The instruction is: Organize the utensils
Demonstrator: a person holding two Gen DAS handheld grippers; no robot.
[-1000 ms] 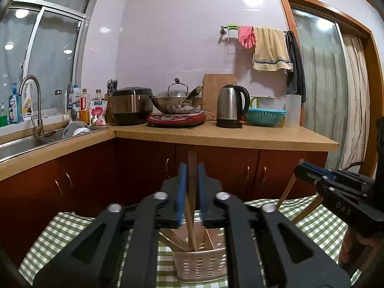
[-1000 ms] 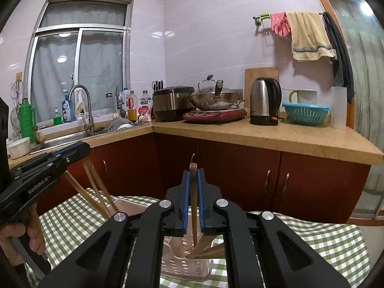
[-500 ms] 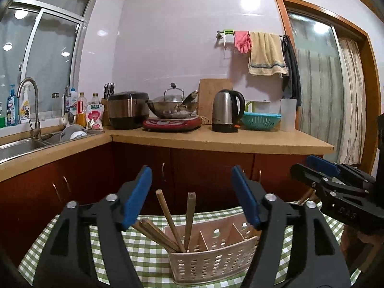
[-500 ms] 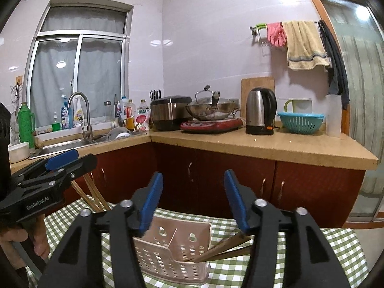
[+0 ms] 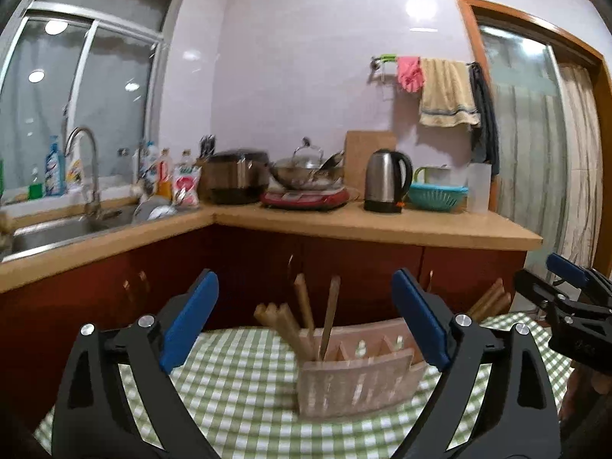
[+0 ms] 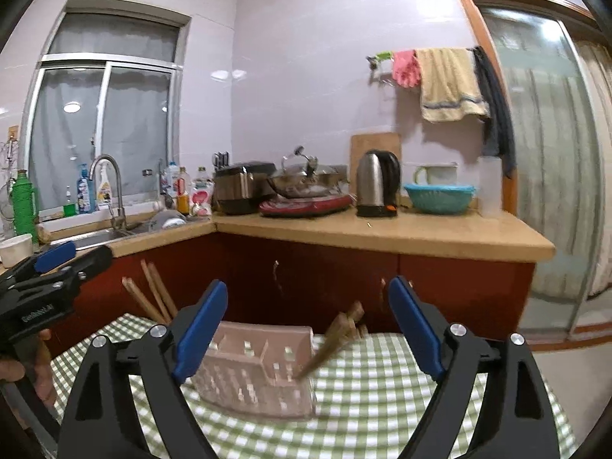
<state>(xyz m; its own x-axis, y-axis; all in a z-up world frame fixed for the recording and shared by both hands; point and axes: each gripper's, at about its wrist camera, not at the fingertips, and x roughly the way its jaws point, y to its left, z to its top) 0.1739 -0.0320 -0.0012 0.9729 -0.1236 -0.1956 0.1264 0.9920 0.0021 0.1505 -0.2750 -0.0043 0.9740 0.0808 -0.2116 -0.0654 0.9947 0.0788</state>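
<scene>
Two grippers, both spread wide and holding nothing, face a perforated plastic holder on a green checked tablecloth.

Left wrist view: the left gripper (image 5: pixel 304 319) has its blue-padded fingers (image 5: pixel 189 319) far apart, framing the holder (image 5: pixel 354 386), which stands on the tablecloth (image 5: pixel 237 378) near its far edge. Wooden chopsticks (image 5: pixel 302 315) stand and lean in the holder's left end compartment; more chopstick tips (image 5: pixel 489 300) show beyond its right end. The right gripper (image 5: pixel 562 294) enters at the right edge, apart from the holder. Behind, a kettle (image 5: pixel 386 179) sits on the counter (image 5: pixel 382 225).

Right wrist view: the right gripper (image 6: pixel 308 329) is likewise wide, fingers (image 6: pixel 201 329) either side of the holder (image 6: pixel 260 371). Chopsticks (image 6: pixel 336 334) lean out of its right end; others (image 6: pixel 153 292) rise at its left end. The left gripper (image 6: pixel 57 264) shows at the left edge; the picture is blurred.
</scene>
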